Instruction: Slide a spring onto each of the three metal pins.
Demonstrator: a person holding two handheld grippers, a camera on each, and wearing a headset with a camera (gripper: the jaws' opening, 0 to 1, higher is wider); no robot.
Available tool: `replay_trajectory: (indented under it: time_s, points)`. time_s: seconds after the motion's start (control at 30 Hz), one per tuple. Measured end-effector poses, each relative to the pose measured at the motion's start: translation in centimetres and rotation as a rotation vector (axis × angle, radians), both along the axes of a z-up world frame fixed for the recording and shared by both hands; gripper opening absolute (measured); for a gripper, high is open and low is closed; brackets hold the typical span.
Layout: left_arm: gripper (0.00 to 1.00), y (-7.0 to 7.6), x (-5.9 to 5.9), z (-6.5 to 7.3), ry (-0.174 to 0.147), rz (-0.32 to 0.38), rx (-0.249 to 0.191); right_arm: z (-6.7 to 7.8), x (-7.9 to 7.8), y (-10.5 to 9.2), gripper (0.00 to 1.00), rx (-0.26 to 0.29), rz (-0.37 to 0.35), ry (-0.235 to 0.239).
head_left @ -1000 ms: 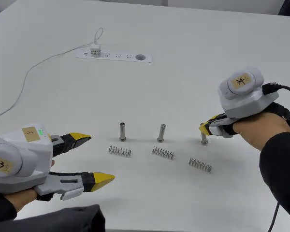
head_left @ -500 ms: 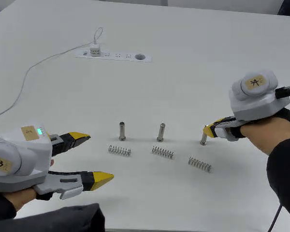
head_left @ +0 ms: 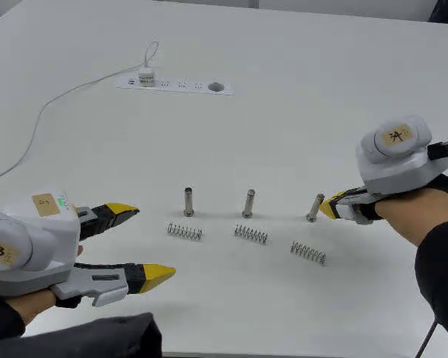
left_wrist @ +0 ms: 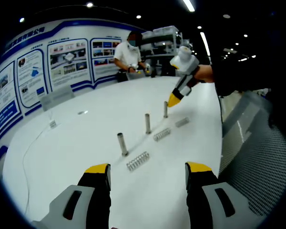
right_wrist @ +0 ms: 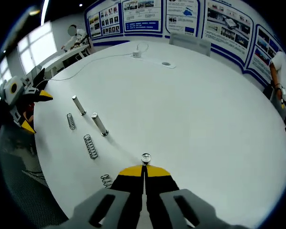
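Note:
Three metal pins stand in a row on the white table: left pin point(head_left: 188, 201), middle pin point(head_left: 248, 203), right pin point(head_left: 314, 207), which leans slightly. A spring lies in front of each: left spring point(head_left: 184, 232), middle spring point(head_left: 252, 236), right spring point(head_left: 308, 253). My right gripper point(head_left: 330, 209) is shut with nothing in it, its tips just right of the right pin. In the right gripper view that pin's head point(right_wrist: 145, 158) sits just past the closed tips point(right_wrist: 144, 171). My left gripper point(head_left: 153, 242) is open, left of the row, and looks along the pins point(left_wrist: 147, 123) and springs point(left_wrist: 137, 161).
A white power strip point(head_left: 175, 86) with a plug point(head_left: 145, 74) and a trailing cable point(head_left: 52, 104) lies at the back of the table. The table's near edge runs just below the grippers. A person point(left_wrist: 131, 52) stands beyond the table's far end.
My right gripper has drawn back to the right, off the right pin, which now shows in full. The left gripper has stayed put.

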State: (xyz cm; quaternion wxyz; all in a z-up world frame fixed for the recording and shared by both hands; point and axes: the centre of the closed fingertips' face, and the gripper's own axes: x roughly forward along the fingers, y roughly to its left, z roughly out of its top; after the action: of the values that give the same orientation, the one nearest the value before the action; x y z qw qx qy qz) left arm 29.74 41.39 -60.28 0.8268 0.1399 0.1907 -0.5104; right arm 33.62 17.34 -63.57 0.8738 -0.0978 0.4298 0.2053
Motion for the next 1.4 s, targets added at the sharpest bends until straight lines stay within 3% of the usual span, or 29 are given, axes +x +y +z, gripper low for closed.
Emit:
replay_trajectory:
  time_s: [0.87,1.4]
  points:
    - [0.65,-0.01,-0.04,-0.07,0.002,-0.003,0.001,0.09,0.24,-0.37,0.02,-0.008,0.014,0.003]
    - [0.65,0.05,-0.03,-0.14,0.004,-0.002,0.004,-0.12,-0.62,0.06,0.05,-0.006,0.048,0.011]
